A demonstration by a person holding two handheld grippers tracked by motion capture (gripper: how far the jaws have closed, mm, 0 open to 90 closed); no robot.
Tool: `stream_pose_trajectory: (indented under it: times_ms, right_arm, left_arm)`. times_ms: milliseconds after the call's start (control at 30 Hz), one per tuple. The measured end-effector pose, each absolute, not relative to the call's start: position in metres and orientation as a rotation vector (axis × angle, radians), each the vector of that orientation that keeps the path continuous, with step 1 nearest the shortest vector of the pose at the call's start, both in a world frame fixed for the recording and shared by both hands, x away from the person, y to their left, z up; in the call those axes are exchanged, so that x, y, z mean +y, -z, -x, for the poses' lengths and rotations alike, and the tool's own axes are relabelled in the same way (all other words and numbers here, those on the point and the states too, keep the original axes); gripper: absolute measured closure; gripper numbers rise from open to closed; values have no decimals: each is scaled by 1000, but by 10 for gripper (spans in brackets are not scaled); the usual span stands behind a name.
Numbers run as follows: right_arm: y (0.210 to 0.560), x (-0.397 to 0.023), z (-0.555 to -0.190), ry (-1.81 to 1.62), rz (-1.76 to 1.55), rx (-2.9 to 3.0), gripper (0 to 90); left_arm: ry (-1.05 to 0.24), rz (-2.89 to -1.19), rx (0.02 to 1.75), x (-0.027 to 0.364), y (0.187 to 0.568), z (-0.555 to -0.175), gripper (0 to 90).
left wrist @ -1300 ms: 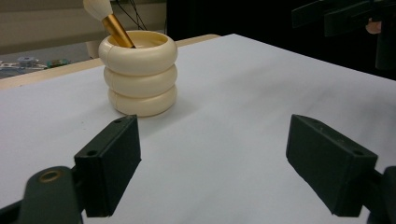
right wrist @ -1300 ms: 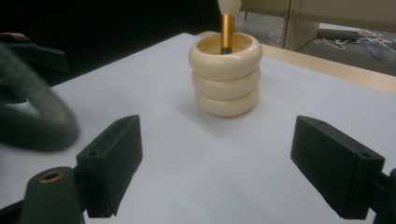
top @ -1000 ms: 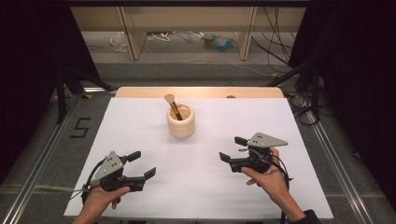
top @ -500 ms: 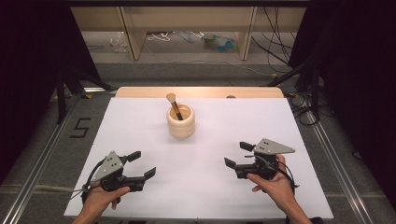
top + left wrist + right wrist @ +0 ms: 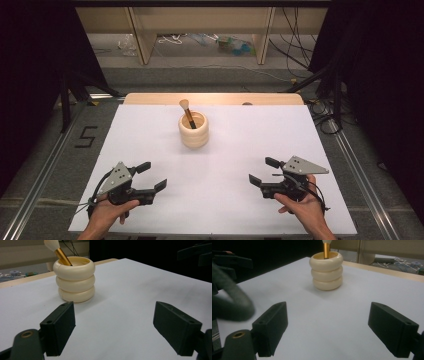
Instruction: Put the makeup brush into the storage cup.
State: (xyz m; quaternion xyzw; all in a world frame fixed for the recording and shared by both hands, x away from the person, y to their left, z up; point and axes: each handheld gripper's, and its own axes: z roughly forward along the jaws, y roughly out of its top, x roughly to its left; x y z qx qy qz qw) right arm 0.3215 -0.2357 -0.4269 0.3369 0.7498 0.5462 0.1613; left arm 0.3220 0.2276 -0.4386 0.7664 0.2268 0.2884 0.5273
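So the thing to watch is the makeup brush [image 5: 187,113]: gold handle, pale bristle head up top, standing tilted in a cream ribbed holder [image 5: 193,130] made of three stacked rings, with the bristles leaning toward 11 o'clock over the rim. The holder sits a bit past the middle of the white table cover [image 5: 150,130], toward 12 o'clock, with nothing else on the sheet near it. Both claws are well back from it. The left gripper [image 5: 150,177] is down at about 7 o'clock from the holder, jaws spread wide and nothing between them; its own view has the holder up at 11 o'clock, off-axis. The right gripper [image 5: 261,171] is at about 5 o'clock, jaws also wide apart and empty, and its view lines the holder up nearly dead ahead. My read: this is the start, approach not yet begun. Next move probably calls for one claw going forward to the brush handle just above the rim, closing on the thin gold part, and lifting straight along the tilt so the holder doesn't tip. The other could steady the holder.
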Motion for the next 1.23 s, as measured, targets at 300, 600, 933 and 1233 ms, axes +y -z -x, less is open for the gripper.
stream_pose_trajectory:
  times_ms: [300, 600, 933, 1233]
  right_arm:
    - [430, -234, -314, -1511, -937, 2180, 171]
    - [428, -234, -313, -1536, -923, 2184, 171]
    - [429, -233, -314, -1540, -910, 2162, 171]
    - [428, -234, -314, -1531, -914, 2178, 171]
  left_arm:
    - [-693, -1837, 557, 228, 438, -321, 178]
    - [-693, -1837, 557, 228, 438, -321, 178]
    - [-693, -1837, 557, 228, 438, -321, 178]
    - [-692, -1833, 548, 228, 438, -322, 178]
